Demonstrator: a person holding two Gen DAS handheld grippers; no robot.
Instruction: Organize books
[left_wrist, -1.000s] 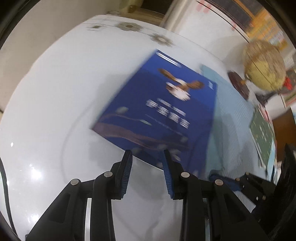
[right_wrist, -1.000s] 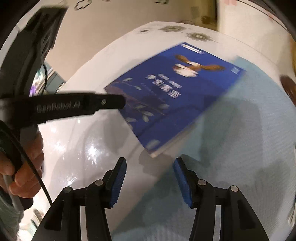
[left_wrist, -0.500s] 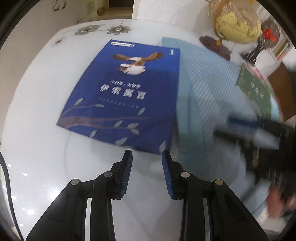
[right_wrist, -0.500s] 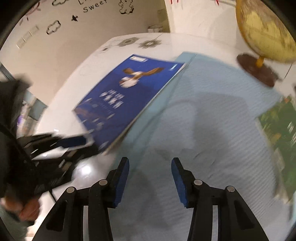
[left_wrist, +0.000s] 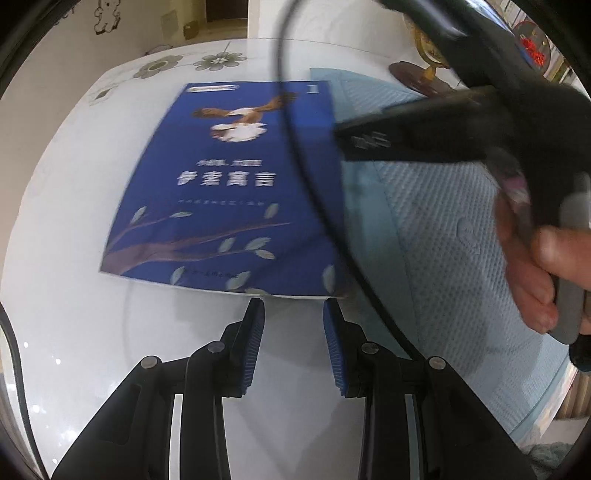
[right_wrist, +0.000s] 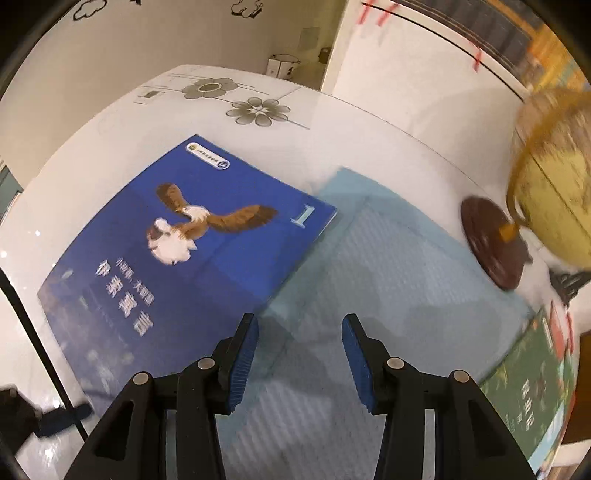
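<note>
A thin, rectangular blue book (left_wrist: 229, 188) with a glossy soft cover lies flat on the smooth, shiny white table (left_wrist: 74, 314); its cover carries a brown-and-white eagle, white lettering and a leafy branch. Along the book's right-hand edge lies a pale blue mat (right_wrist: 388, 280) with a dimpled, woven-looking texture, and that edge of the book sits just over the mat's border. The left gripper (left_wrist: 293, 314) hovers just beside the book's near edge, its ribbed blue pads (left_wrist: 255, 343) a narrow gap apart with nothing between them. The right gripper (right_wrist: 299, 325) hangs over the mat beside the book's right-hand edge; its jaws have just been closing and stand moderately apart, empty. In the left wrist view a hand (left_wrist: 535, 266) grips the black handle beyond the book's right side. Past the mat, away from the book, stands a round yellowish globe (right_wrist: 554, 177) on a dark disc base, and a green-covered book (right_wrist: 532, 387) lies at the mat's far side.
</note>
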